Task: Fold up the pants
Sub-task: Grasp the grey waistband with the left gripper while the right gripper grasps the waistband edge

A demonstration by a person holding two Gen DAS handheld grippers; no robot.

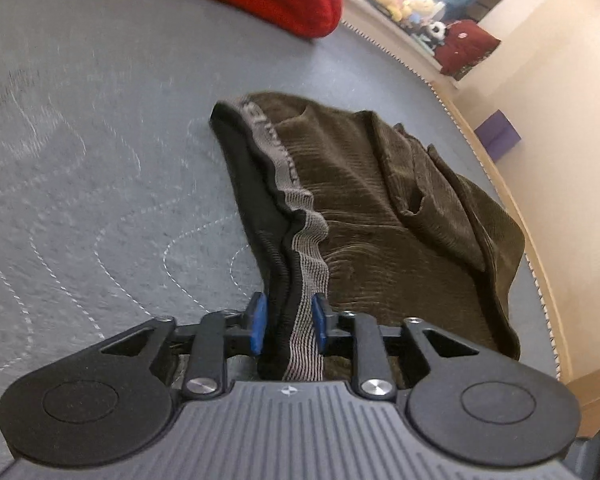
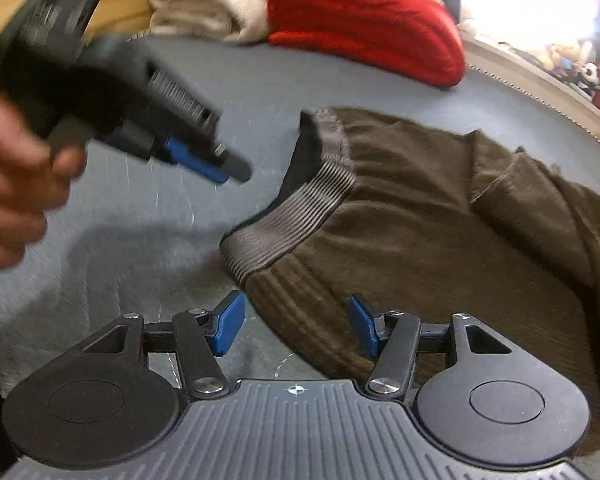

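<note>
Dark olive corduroy pants lie crumpled on a grey quilted bed, with the striped grey waistband and its black lining turned toward me. In the left wrist view the waistband shows between the blue pads of my left gripper. The right wrist view shows that left gripper, held by a hand, blurred in the air to the left of the waistband and apart from it, holding nothing. My right gripper stands wide open over the near edge of the pants, its pads off the cloth.
A folded red garment and a cream one lie at the far side of the bed. The bed's edge runs along the right, with floor, a purple box and a shelf of plush toys beyond.
</note>
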